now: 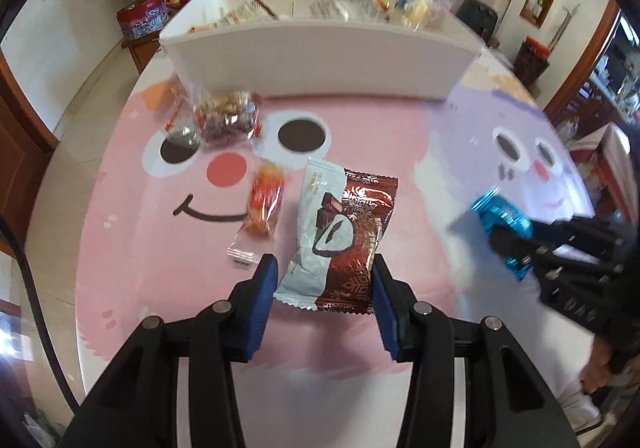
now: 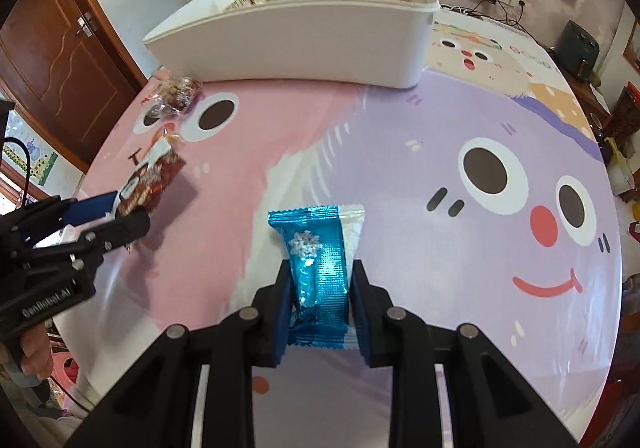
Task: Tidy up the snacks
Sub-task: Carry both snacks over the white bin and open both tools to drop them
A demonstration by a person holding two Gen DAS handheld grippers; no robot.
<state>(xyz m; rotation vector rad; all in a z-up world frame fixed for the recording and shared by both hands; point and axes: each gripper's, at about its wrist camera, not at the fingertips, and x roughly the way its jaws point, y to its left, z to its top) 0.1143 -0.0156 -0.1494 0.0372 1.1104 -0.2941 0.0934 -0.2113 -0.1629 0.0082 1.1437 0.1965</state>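
gripping a blue foil snack packet (image 2: 320, 268) between its two pads, the right gripper (image 2: 320, 288) holds it above the purple cartoon face on the table cover (image 2: 500, 120). the left gripper (image 1: 325, 292) brackets a brown and pale-blue chocolate packet (image 1: 340, 232) over the pink face; its pads sit at the wrapper's edges, and i cannot tell whether they have clamped. just beside that packet lies an orange-red candy wrapper (image 1: 264, 204), and further back a clear bag of nuts (image 1: 228, 116) rests near the white bin (image 1: 312, 64), which already contains several snacks.
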